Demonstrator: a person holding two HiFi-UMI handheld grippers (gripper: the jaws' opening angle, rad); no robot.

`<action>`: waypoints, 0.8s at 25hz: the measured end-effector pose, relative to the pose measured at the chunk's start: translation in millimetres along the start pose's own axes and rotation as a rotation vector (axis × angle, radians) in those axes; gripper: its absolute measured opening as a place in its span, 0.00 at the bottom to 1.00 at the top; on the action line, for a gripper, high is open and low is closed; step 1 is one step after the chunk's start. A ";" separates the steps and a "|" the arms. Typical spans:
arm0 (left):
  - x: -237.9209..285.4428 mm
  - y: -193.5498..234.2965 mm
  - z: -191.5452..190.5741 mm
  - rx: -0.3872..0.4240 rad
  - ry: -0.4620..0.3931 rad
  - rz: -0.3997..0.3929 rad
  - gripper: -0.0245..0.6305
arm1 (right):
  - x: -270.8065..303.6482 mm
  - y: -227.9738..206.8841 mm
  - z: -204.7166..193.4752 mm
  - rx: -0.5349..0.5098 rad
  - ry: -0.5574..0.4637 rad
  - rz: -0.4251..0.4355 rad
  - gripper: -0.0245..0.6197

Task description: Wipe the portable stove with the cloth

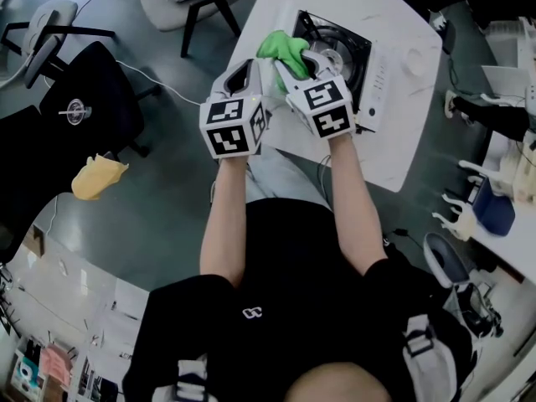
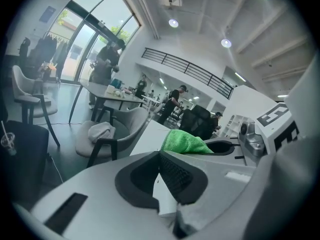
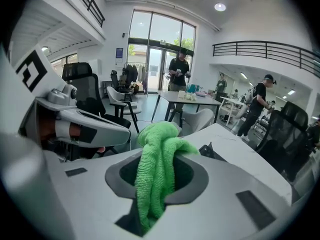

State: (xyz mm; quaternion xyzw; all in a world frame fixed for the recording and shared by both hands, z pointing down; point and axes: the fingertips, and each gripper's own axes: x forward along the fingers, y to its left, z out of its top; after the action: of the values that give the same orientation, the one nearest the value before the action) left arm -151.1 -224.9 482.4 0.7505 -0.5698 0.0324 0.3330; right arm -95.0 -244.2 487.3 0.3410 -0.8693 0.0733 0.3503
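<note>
Green cloth (image 1: 283, 50), white stove (image 1: 387, 78)

In the head view you look down on a smooth grey floor (image 1: 159, 216), with a white table (image 1: 402, 141) at the upper right, a black office chair (image 1: 105, 82) at the left and a pale armchair (image 1: 159, 7) at the top edge. In your right gripper view, tall windows (image 3: 155, 44) glow with daylight at the upper middle, a dark-railed balcony (image 3: 265, 49) crosses the white wall (image 3: 240, 26) at the upper right, and a round ceiling lamp (image 3: 220, 7) shines above. Your left gripper view shows more glazing (image 2: 85, 39) at the upper left and lit round lamps (image 2: 173, 23) in the white ceiling (image 2: 210, 9).
</note>
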 end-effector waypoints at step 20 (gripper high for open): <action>63.0 5.7 18.2 -0.008 0.045 0.025 0.03 | 48.4 -74.6 13.0 0.036 0.023 -0.026 0.15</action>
State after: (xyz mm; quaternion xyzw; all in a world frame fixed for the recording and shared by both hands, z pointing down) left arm -140.2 -287.9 497.9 0.7410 -0.5717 0.0512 0.3485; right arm -79.4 -331.6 501.2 0.3577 -0.8592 0.0884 0.3549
